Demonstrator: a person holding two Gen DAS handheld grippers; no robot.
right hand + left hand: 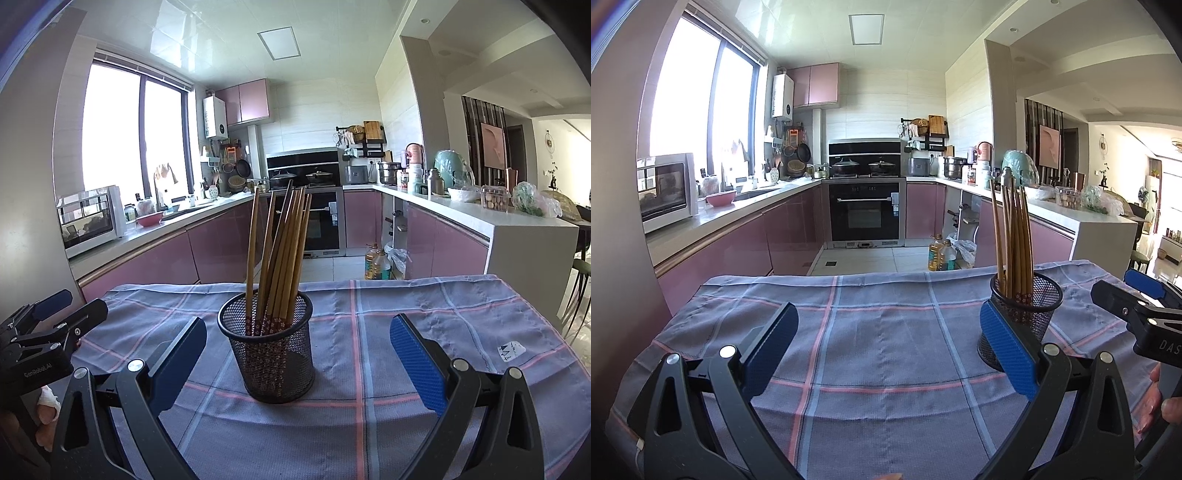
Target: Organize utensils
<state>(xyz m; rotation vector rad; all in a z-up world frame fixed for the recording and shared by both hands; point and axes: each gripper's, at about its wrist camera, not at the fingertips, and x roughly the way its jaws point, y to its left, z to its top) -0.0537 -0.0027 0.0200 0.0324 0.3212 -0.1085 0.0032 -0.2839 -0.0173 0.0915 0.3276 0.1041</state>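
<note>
- A bunch of long wooden chopsticks (280,254) stands in a round black mesh cup (267,350). The thin ends point up and fan out a little. The bottom ends have a red pattern with small flowers, and you can see them through the mesh.
- The cup stands up straight on a cloth (369,406) that covers the table. The cloth is purple-grey with pink and blue lines making big squares (it has a small white tag near the right side).
- The right gripper (297,363) has its two blue fingers spread wide apart. The cup sits in the gap between them, a bit closer to the left finger, and neither finger touches it.
- The left gripper (888,356) is spread wide too, and it holds nothing. Only bare cloth lies between its fingers. In its view the cup (1023,325) stands just behind its right finger, and that finger hides part of the cup.
- Each gripper shows up at the edge of the other's view, off to the side of the cup. Part of a person's hand (1156,402) peeks in at the right edge of the left view.
- Behind the table is a kitchen with pink cupboards (221,254), a black oven (864,210) with two pots on top, and a big bright window (133,136).
- A white toaster oven (665,188) sits on the left counter. Two bottles of yellow oil (376,264) stand on the floor.
</note>
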